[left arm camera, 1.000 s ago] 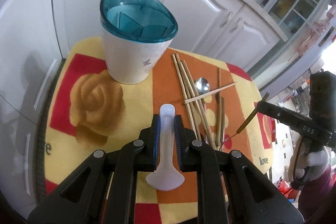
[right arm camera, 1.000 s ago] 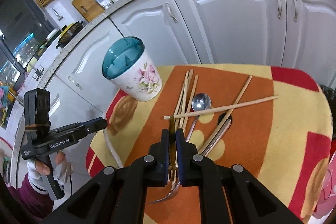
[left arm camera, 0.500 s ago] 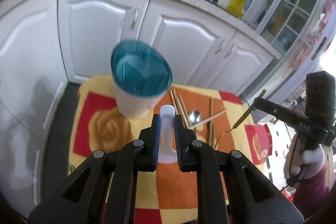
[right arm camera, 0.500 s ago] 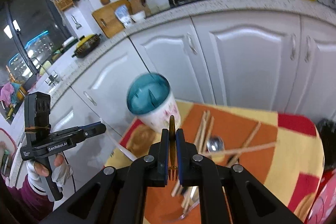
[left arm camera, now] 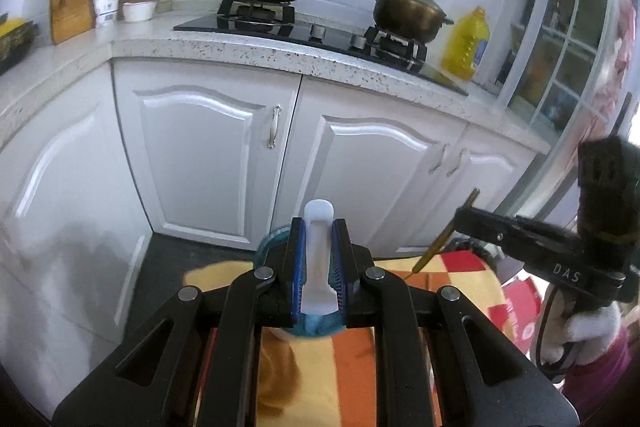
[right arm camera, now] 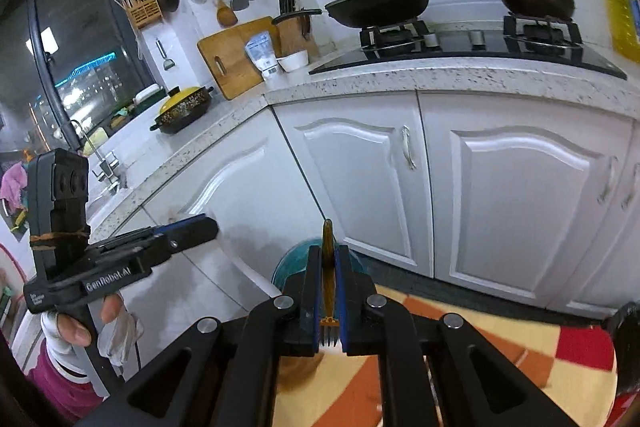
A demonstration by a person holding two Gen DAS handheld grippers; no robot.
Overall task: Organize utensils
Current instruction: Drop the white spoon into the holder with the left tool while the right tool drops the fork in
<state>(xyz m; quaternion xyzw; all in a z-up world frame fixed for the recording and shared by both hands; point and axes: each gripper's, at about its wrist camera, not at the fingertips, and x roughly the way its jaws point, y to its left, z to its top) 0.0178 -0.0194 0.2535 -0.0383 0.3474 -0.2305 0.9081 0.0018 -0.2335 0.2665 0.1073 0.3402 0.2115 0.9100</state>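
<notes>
I am clamping a white plastic spoon (left arm camera: 319,259) in my left gripper (left arm camera: 319,227), jaws nearly closed on its handle, bowl end toward the camera. Directly behind it the teal-rimmed utensil holder (left arm camera: 267,247) is peeking out, standing on the orange, yellow and red patterned cloth (left arm camera: 452,287).

My right gripper (right arm camera: 328,251) is pinching a slim fork with a brown handle (right arm camera: 328,267), jaws almost together, tines toward the camera. The same holder (right arm camera: 294,263) is sitting just behind it. White cabinet doors (right arm camera: 360,183) are filling the background beyond.
</notes>
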